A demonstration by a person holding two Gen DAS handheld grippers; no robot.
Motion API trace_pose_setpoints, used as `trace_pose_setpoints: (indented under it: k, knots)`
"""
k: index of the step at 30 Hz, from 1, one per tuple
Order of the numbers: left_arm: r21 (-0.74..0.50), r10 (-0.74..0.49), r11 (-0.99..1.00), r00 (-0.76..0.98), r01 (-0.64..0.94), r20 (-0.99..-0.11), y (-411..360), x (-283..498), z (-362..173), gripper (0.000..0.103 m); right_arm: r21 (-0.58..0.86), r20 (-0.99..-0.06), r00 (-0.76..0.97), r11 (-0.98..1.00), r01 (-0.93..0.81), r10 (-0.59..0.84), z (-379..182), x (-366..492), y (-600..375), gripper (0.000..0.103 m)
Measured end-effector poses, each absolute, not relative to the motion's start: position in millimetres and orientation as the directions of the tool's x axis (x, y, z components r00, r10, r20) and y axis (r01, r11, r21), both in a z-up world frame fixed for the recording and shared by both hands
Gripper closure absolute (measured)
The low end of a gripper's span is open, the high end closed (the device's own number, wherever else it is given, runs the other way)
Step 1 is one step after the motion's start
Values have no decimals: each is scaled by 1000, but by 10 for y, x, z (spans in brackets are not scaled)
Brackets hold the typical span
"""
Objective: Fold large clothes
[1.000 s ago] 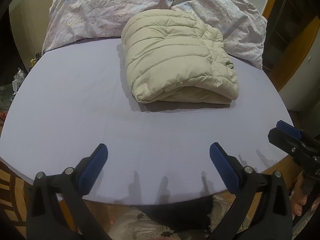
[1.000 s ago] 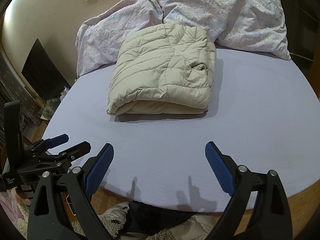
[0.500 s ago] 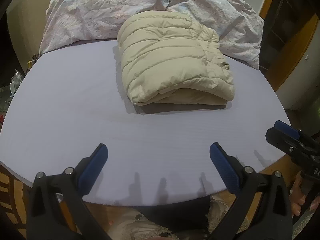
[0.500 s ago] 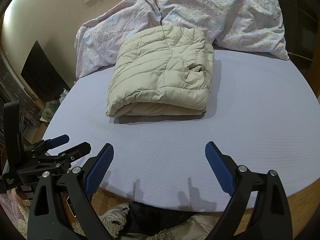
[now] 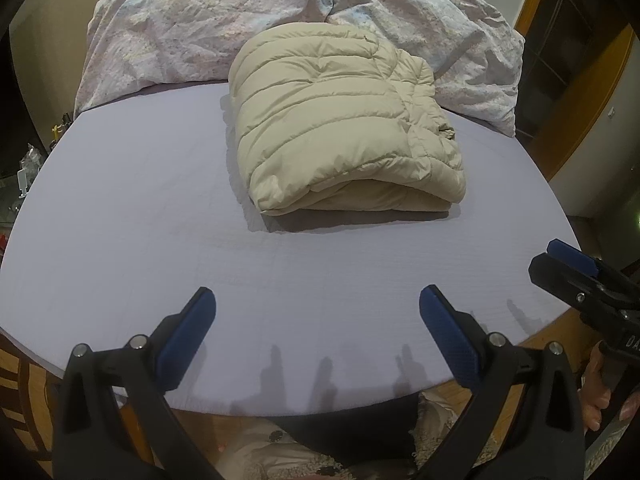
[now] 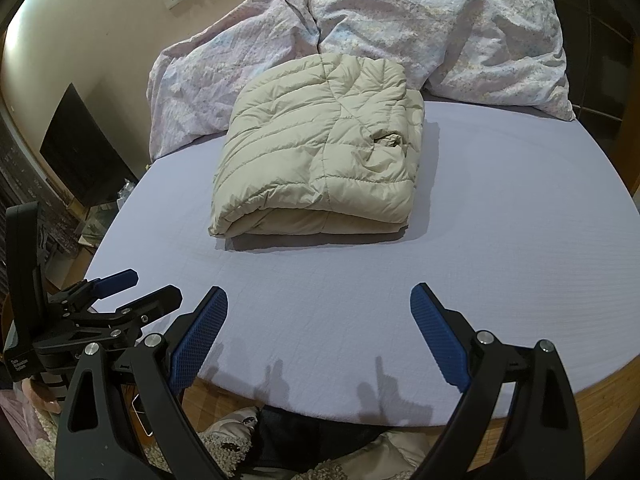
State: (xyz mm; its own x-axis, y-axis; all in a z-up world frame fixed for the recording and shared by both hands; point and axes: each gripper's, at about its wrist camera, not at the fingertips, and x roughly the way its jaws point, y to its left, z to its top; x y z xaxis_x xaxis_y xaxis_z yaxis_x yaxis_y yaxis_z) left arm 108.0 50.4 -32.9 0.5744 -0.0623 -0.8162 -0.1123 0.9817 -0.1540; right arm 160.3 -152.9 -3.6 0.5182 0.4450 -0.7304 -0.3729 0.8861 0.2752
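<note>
The left gripper [image 5: 318, 334] and right gripper [image 6: 319, 330] hover at the near edge of the bed [image 6: 500, 220], jaws spread wide, holding nothing. Well beyond both, the folded beige puffer jacket [image 5: 344, 120] lies against the crumpled floral duvet [image 6: 400, 20].

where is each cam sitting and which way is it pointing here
Left wrist: sits on the left claw, at the near edge of the bed, looking across it toward the folded beige puffer jacket and crumpled duvet; its two open fingers show, with the right claw at the right edge.
Right wrist: sits on the right claw, facing the same way; its open fingers show, the left claw at lower left.
Shared: jacket, duvet, bed.
</note>
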Motion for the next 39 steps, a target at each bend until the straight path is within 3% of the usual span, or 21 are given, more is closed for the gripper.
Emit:
trace_pose_setpoints:
  k: [39]
  knots:
    - [-161, -81, 983, 570, -92, -818, 515, 1154, -335, 2, 284, -731, 518, 888, -362, 444, -37, 1642, -1550, 9]
